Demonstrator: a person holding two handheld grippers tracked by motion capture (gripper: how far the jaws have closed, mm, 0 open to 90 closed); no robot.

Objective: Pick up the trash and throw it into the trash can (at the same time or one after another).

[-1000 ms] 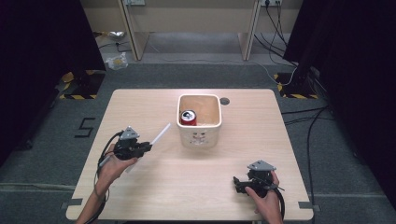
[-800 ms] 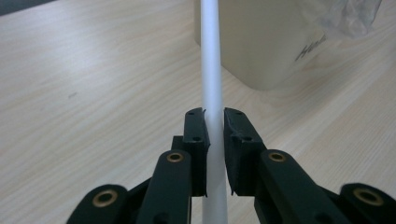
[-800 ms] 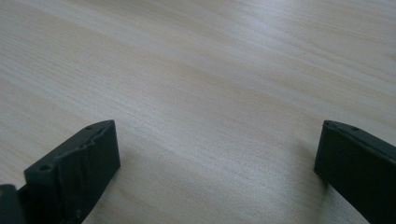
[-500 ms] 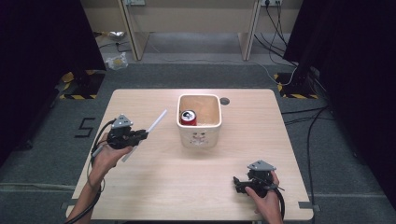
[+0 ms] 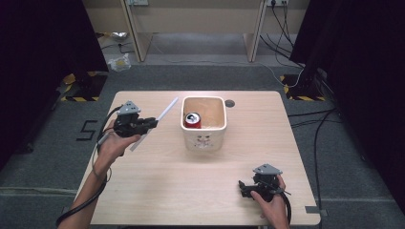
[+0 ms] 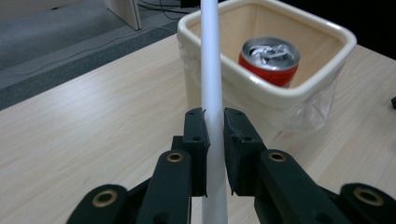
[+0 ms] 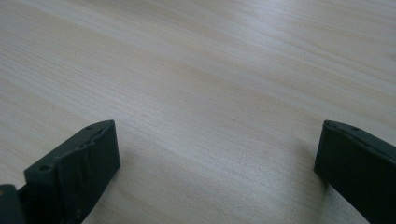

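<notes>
Gripping a white tube (image 6: 212,84) with my left gripper (image 5: 143,125), jaws clamped on it, I hold it above the table (image 5: 167,191), left of the cream bin (image 5: 204,141). My right gripper (image 5: 246,187) rests open near the table's front edge.

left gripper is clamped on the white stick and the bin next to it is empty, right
Not quite. The left gripper is clamped on the white stick, but the bin is not empty: a red can stands inside it, as the left gripper view shows.
</notes>
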